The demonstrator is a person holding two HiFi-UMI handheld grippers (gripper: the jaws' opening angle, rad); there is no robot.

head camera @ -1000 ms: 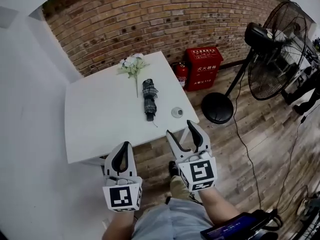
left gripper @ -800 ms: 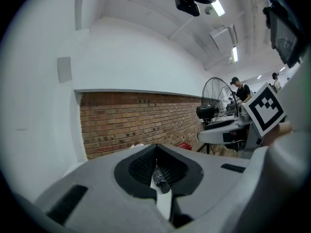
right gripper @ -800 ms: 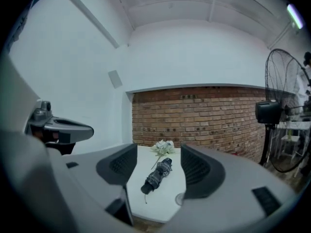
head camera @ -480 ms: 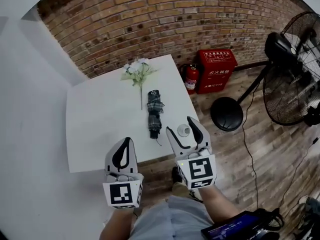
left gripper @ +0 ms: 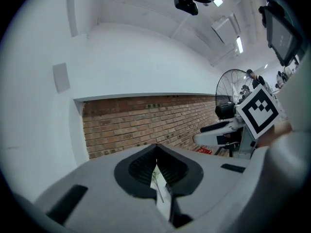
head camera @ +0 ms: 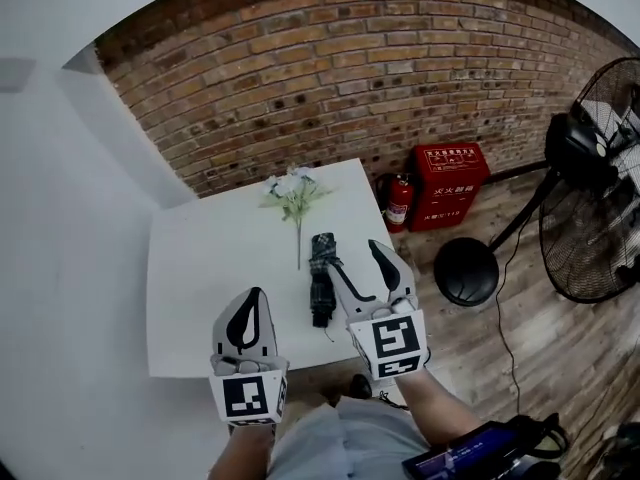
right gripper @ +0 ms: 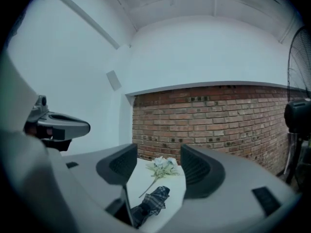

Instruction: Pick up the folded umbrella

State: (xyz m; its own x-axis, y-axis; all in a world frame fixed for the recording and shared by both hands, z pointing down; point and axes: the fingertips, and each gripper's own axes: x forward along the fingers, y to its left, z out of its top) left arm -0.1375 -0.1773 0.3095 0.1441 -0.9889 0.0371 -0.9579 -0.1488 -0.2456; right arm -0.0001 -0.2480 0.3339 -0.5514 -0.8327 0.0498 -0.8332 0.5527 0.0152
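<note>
White characters are carried on the red box (head camera: 450, 183) against the brick wall (head camera: 350, 68), but they are too small to be read. Black-and-white square patterns, not words, are shown on the two marker cubes (head camera: 397, 340).

The folded umbrella (head camera: 320, 278), in dark plaid, is laid flat on the right half of the white counter (head camera: 200, 268). Its length runs from the middle towards the near edge, and its lower end stops short of that edge. The stem of the flower bunch (head camera: 293, 190) is laid just to its left, with the blooms near the far edge. A broad stretch of white surface is left to the left of the stem. Past the counter's right edge, a fire extinguisher (head camera: 399, 201) is stood on the wooden floor (head camera: 560, 368) beside the red box, and the fan (head camera: 590, 168) is set farther right with its round base (head camera: 466, 271) well apart from the counter.

The left claw (head camera: 255, 296) is held over the near edge with its jaws pressed together on nothing. The right claw (head camera: 354, 256) is held with its jaws spread, just right of the umbrella. In the right gripper view the umbrella is framed low between the jaws, untouched by either pad.

One umbrella, one flower bunch, one extinguisher, one red box, one fan and two claws are counted.
</note>
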